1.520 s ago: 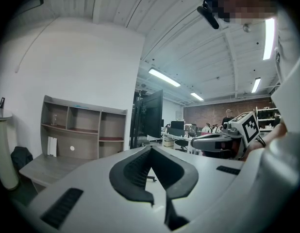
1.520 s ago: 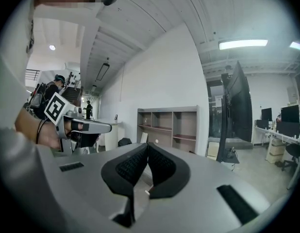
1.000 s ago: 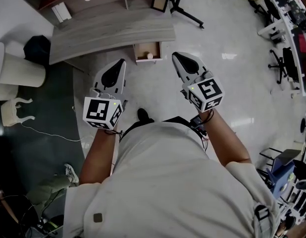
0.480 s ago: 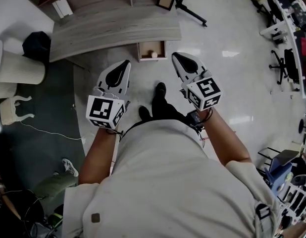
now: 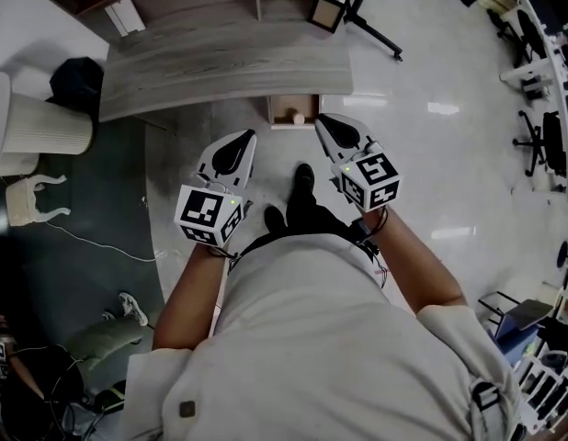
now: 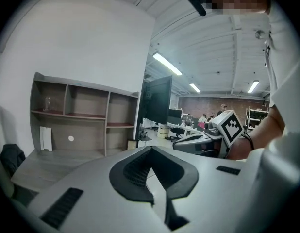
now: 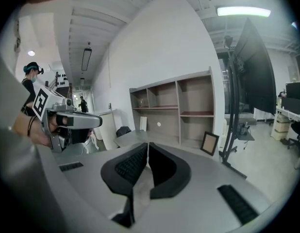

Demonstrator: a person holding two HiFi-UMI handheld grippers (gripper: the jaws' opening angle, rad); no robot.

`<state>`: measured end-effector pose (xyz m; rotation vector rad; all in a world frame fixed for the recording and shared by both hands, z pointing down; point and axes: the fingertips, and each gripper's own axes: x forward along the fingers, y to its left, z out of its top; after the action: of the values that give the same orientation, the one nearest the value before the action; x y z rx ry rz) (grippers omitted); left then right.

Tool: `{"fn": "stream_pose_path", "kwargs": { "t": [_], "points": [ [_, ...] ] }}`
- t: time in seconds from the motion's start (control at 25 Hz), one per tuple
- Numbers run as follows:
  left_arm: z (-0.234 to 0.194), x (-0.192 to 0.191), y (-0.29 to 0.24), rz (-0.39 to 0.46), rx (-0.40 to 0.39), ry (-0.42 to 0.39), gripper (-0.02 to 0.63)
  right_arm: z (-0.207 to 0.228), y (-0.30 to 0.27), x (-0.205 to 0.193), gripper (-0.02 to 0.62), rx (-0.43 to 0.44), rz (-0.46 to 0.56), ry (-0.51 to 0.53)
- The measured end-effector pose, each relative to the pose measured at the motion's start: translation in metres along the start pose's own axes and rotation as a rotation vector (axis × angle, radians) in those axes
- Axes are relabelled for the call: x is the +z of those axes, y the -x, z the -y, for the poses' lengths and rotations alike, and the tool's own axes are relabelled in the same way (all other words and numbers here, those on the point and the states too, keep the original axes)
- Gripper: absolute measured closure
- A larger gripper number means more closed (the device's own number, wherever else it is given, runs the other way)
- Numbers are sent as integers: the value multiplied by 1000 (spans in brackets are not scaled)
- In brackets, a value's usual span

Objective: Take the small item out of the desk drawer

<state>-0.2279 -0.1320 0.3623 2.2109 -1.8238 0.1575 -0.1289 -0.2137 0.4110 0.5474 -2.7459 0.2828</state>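
Both tongs are closed with nothing in them. The left tongs show their pads meeting at the tip in the left gripper view, and the right tongs do the same in the right gripper view. I hold them side by side, apart from each other, in front of the desk. The drawer stands pulled out under the desk's front edge, and the small item, pale and round, lies inside it. In the head view the right tongs' tip appears just beside the drawer's right corner; the left tongs sit further off to its left.
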Motion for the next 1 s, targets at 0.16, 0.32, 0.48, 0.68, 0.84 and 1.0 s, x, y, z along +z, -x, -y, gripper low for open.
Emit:
{"fn": "stream_pose_path", "kwargs": {
  "t": [0.16,0.32,0.48,0.68,0.84,1.0],
  "points": [
    [-14,-14,-34,-34,-1,8,591,19,-35,-22,568,26,-55,-23],
    [-31,-36,-71,-67,-4,19,591,41,-71,-52,522,43,-111,-60],
    [-57,-68,-102,-105,8,58,591,61,-111,-91,479,37,-173,-100],
    [-61,-109,-143,-180,11,81,591,92,-142,-150,433,33,-273,-167],
    [-65,-153,-171,-236,6,94,591,105,-168,-203,412,32,-356,-190],
    [-68,-193,-188,-291,2,103,591,114,-183,-245,385,24,-422,-211]
  ]
}}
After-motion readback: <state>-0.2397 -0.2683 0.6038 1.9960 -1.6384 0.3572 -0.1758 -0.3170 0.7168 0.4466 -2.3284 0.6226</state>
